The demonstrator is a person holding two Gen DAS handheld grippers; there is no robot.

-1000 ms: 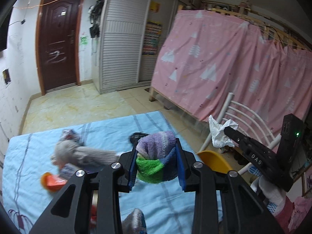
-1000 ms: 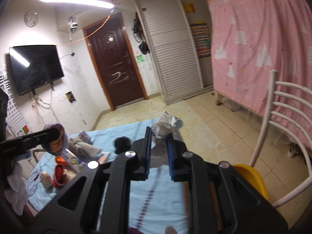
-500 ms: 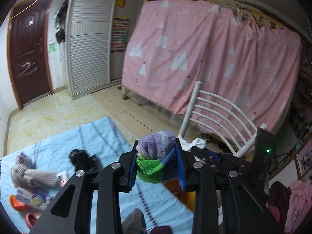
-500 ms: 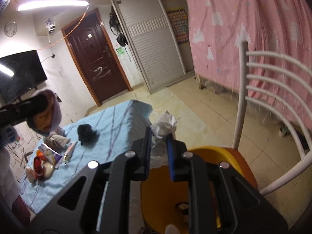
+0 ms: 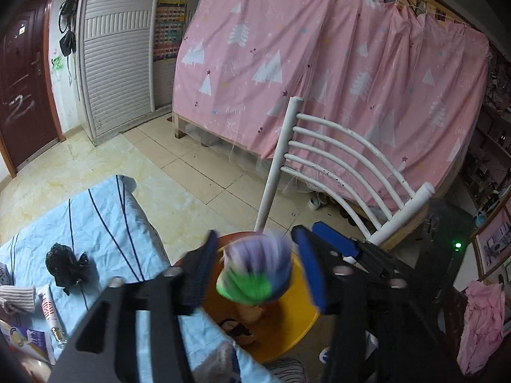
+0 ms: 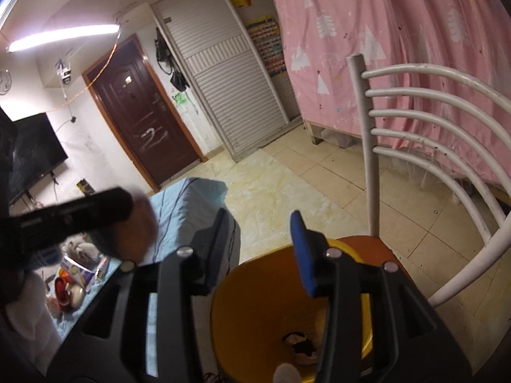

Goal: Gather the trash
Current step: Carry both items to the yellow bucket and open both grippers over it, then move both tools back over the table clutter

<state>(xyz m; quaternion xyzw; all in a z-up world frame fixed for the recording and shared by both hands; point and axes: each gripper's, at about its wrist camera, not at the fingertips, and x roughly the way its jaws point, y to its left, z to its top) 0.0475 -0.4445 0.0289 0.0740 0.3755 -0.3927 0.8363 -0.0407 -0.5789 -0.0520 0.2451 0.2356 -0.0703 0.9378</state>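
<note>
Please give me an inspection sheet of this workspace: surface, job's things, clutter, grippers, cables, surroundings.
Surface: blue striped cloth covers the table.
Job's things: knitted sock ball, blurred, loose between the left jaws above the yellow bin; scraps lie at the bin's bottom.
Clutter: black bag, tube on the cloth.
Grippers: left gripper and right gripper open, jaws just opening; right one empty.
Cables: nothing seen.
Surroundings: white chair, pink curtain, brown door.

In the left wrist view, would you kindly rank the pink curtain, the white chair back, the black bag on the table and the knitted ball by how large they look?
1. Pink curtain
2. White chair back
3. Knitted ball, though it is blurred and near the camera, which enlarges it
4. Black bag
</note>
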